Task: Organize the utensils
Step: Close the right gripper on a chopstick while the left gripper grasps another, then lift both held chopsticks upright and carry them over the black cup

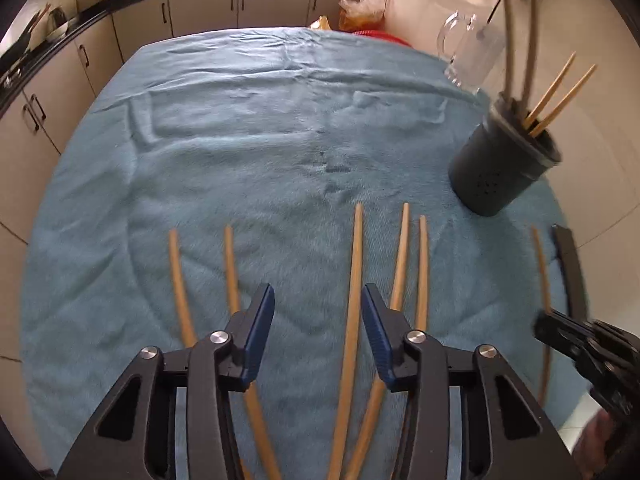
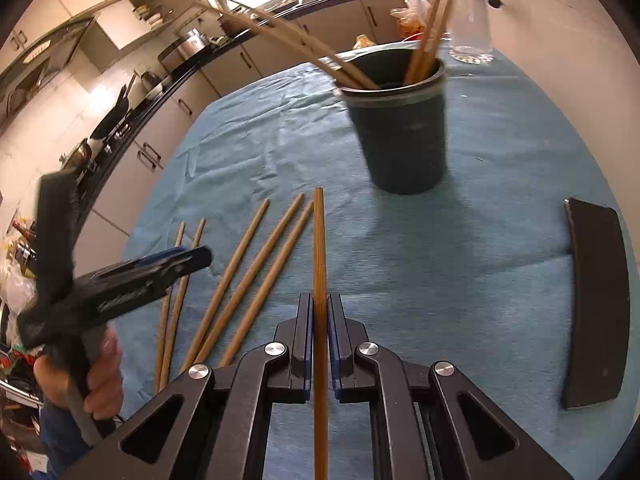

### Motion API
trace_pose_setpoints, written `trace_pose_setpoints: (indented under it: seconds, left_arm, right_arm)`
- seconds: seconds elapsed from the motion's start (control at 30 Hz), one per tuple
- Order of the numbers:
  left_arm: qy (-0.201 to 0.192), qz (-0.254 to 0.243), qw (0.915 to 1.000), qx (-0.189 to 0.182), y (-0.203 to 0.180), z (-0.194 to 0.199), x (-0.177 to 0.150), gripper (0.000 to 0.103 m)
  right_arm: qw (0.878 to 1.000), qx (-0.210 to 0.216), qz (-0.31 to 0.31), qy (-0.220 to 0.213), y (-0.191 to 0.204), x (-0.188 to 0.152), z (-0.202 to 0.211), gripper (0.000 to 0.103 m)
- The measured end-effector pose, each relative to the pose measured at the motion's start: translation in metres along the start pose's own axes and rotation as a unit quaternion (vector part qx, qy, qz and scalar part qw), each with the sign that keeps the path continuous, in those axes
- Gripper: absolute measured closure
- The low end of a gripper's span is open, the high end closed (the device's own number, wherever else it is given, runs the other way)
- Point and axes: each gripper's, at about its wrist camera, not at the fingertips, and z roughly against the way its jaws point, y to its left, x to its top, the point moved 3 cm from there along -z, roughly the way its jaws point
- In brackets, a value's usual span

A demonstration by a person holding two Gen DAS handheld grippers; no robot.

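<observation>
Between right tool (image 2: pixel 319 320) pads, one chopstick (image 2: pixel 319 248).

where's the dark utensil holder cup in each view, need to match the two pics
Left wrist: the dark holder cup sits at the right edge, upper-middle, tilted by the fisheye, chopsticks sticking out of its top.
Right wrist: the dark holder cup stands upper centre, just right of the middle, beyond the chopstick gripped by the right gripper.
Shared landmark: the blue towel under everything.
</observation>
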Motion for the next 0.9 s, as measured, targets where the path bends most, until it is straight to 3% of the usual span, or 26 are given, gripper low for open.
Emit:
trace_pose_setpoints:
  seconds: [0.1,0.17,0.33,0.37,0.43,0.67,0.9]
  left_arm:
    - [0.023,-0.008,0.9996,0.012,-0.008,-0.016,0.008,0.072]
    - [0.036,-0.016,0.9992,0.008,-0.012,-0.024,0.010,0.074]
    - [0.029,-0.045,0.9969,0.058,-0.025,-0.028,0.010,0.075]
    - [0.025,-0.048,0.9965,0.064,-0.027,-0.028,0.009,0.078]
    - [0.018,-0.043,0.9962,0.073,-0.027,-0.026,0.006,0.096]
    - [-0.006,-0.014,0.9989,0.044,-0.016,-0.009,-0.002,0.097]
    - [-0.095,0.010,0.9948,0.035,-0.008,0.058,0.002,0.097]
  right_arm:
    - [1.000,0.004,-0.009,-0.004,-0.010,0.000,0.006,0.096]
    - [1.000,0.007,-0.012,-0.006,-0.012,0.000,0.007,0.096]
    - [1.000,0.013,-0.018,-0.010,-0.019,-0.002,0.011,0.096]
    - [1.000,0.014,-0.020,-0.009,-0.019,-0.003,0.011,0.096]
    - [1.000,0.016,-0.022,-0.009,-0.021,-0.003,0.011,0.096]
    - [1.000,0.018,-0.017,-0.017,-0.019,-0.004,0.016,0.096]
    - [0.998,0.018,0.000,-0.064,-0.007,0.001,0.037,0.096]
